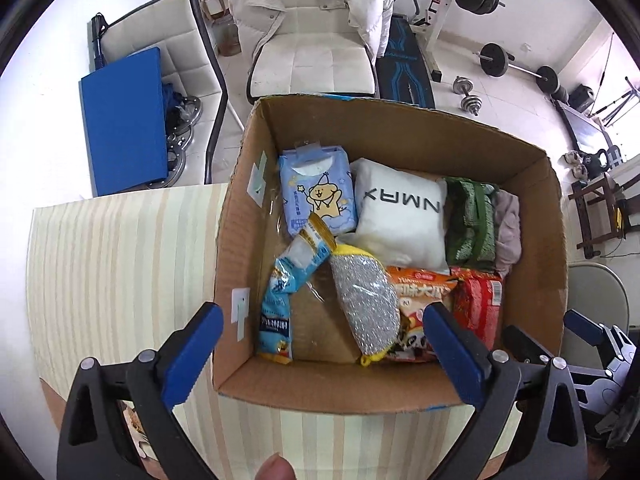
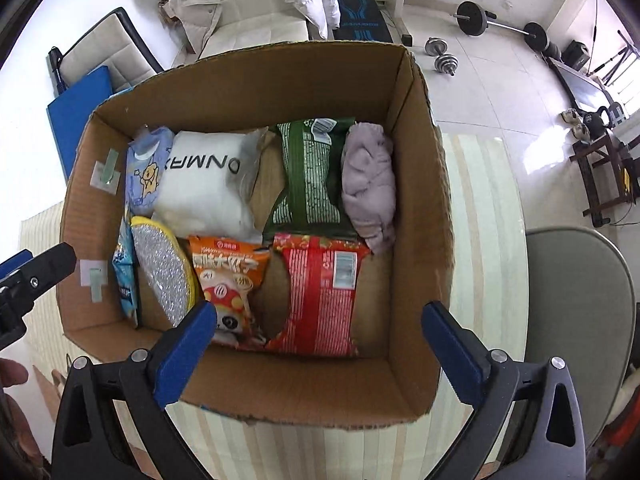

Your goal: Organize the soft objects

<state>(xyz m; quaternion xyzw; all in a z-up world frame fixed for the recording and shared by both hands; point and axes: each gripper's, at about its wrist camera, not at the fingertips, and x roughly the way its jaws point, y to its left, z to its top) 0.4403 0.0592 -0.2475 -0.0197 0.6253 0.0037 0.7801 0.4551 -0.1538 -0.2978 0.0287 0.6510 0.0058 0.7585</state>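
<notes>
An open cardboard box [image 1: 420, 136] [image 2: 248, 80] stands on the striped table and holds several soft items. In it are a white pillow [image 1: 400, 216] [image 2: 208, 184], a blue tissue pack [image 1: 316, 196] [image 2: 146, 172], a silver scrub mitt [image 1: 366, 304] [image 2: 164, 272], a blue snack bag [image 1: 280, 296], an orange snack bag [image 2: 228, 276], a red packet [image 2: 320, 296], a green packet [image 2: 308, 176] and a lilac cloth [image 2: 370, 184]. My left gripper [image 1: 324, 340] is open and empty above the box's near left. My right gripper [image 2: 320, 340] is open and empty above the box's near edge.
The table has a striped cloth [image 1: 120, 264]. A grey-green chair [image 2: 580, 304] stands at the right. A white armchair with a puffer jacket [image 1: 312, 20], a blue mat [image 1: 124, 120] and gym weights [image 1: 516, 64] lie beyond the table.
</notes>
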